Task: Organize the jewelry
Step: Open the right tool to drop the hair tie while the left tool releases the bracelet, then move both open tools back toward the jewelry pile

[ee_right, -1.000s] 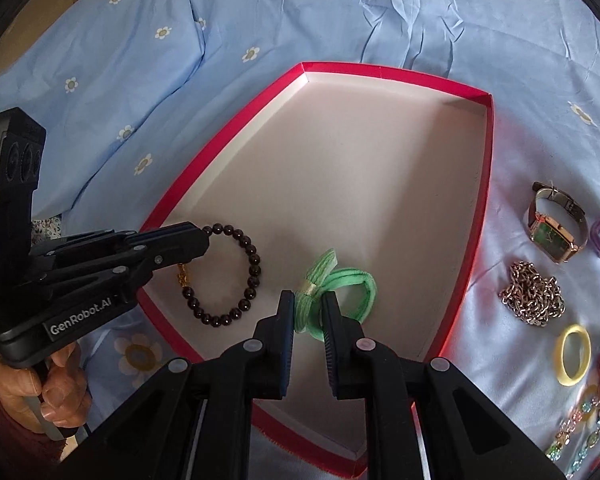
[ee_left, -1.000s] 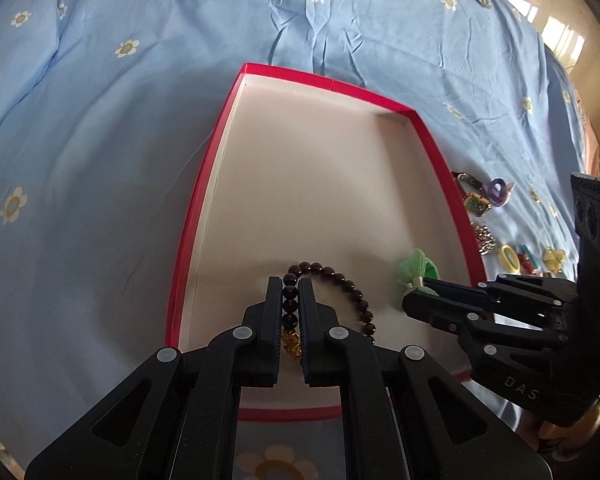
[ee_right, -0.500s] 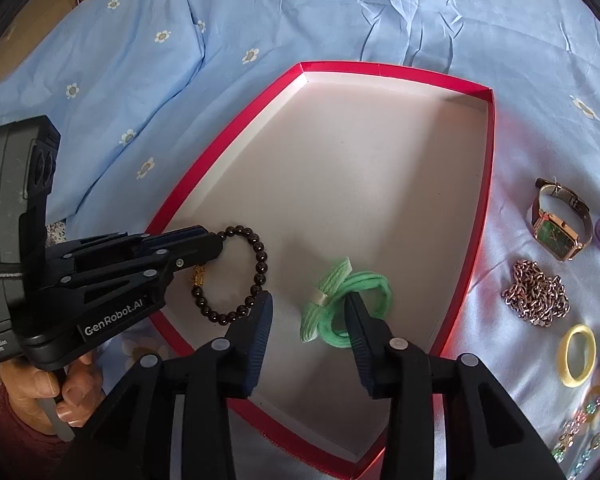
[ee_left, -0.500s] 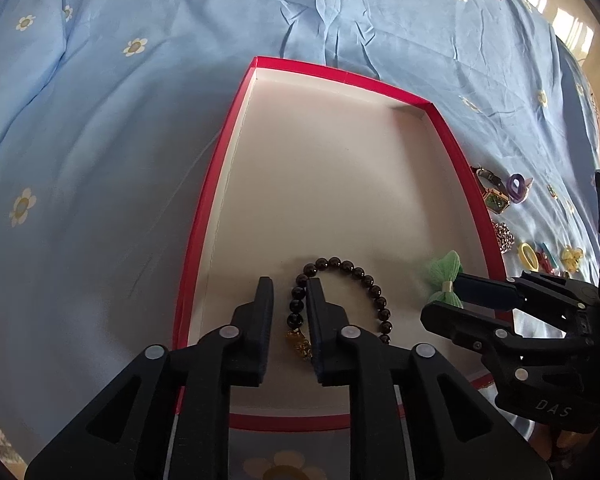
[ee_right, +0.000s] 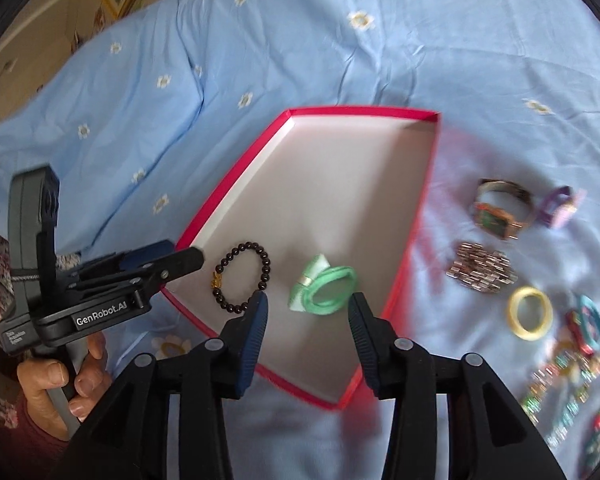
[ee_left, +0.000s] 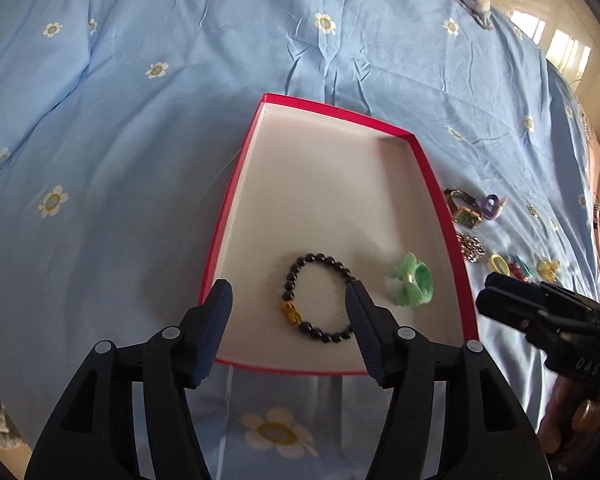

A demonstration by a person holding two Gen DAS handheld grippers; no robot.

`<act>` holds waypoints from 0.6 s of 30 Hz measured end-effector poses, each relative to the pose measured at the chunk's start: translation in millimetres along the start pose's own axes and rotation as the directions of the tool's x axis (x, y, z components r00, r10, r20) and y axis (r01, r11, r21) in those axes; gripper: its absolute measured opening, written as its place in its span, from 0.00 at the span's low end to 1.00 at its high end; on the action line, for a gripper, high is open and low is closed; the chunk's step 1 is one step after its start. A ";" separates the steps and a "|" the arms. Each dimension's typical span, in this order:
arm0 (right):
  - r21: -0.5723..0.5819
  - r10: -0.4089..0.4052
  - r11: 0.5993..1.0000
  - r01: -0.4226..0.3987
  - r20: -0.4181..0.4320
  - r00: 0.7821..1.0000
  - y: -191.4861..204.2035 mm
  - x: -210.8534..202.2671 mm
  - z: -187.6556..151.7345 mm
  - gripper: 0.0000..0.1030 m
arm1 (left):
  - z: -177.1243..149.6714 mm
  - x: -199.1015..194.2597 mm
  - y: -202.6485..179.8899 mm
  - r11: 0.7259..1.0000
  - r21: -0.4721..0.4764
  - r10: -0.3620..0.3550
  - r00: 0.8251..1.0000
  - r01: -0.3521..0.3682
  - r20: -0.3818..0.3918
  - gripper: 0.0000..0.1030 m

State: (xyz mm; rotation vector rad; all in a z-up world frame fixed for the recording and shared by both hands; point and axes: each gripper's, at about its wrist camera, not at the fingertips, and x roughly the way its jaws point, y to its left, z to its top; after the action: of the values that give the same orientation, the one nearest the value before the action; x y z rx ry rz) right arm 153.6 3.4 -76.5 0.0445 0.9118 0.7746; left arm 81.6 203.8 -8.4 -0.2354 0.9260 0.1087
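A red-rimmed tray (ee_left: 436,184) with a white floor lies on the blue bedsheet; it also shows in the right wrist view (ee_right: 424,200). In it lie a black bead bracelet (ee_left: 320,298) (ee_right: 242,276) with a gold charm and a green ribbon band (ee_left: 412,284) (ee_right: 324,290). My left gripper (ee_left: 288,300) is open and empty above the tray's near edge, over the bracelet. My right gripper (ee_right: 306,306) is open and empty above the green band.
Loose jewelry lies on the sheet right of the tray: a gold watch (ee_right: 500,208), a purple ring (ee_right: 560,200), a silver chain (ee_right: 482,268), a yellow ring (ee_right: 530,312) and several coloured pieces (ee_right: 568,376). The floor shows beyond the bed edge.
Both grippers opened, let go of the bracelet and the green band in the tray, and drew back and up. The right wrist view has swung toward the loose jewelry.
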 end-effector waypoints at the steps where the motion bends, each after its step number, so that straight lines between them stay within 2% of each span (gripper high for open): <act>1: 0.009 -0.003 1.000 0.003 0.008 1.000 -2.7 -5.2 -1.9 0.46 | -2.1 -2.7 -1.4 1.000 0.002 -0.006 1.000 0.006 -0.001 0.64; 6: 0.056 -0.030 0.998 0.028 0.041 0.999 -21.7 -36.4 -15.2 0.55 | -13.0 -13.8 -10.9 1.000 0.021 -0.017 1.000 0.017 0.005 0.67; 13: 0.091 -0.084 0.993 0.078 0.071 0.994 -44.6 -67.8 -33.0 0.55 | -18.1 -20.2 -25.9 0.999 0.039 -0.034 0.999 0.034 -0.001 0.67; 18: 0.132 -0.128 0.984 0.116 0.085 0.988 -63.9 -85.7 -42.3 0.55 | -15.7 -20.9 -50.6 0.995 0.084 -0.058 0.998 0.056 0.013 0.67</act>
State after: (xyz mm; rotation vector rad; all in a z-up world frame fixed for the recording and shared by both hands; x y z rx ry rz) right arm 129.0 -108.4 -65.9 0.1340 0.8657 0.5957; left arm 66.7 151.0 7.1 -0.1832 0.9060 0.0189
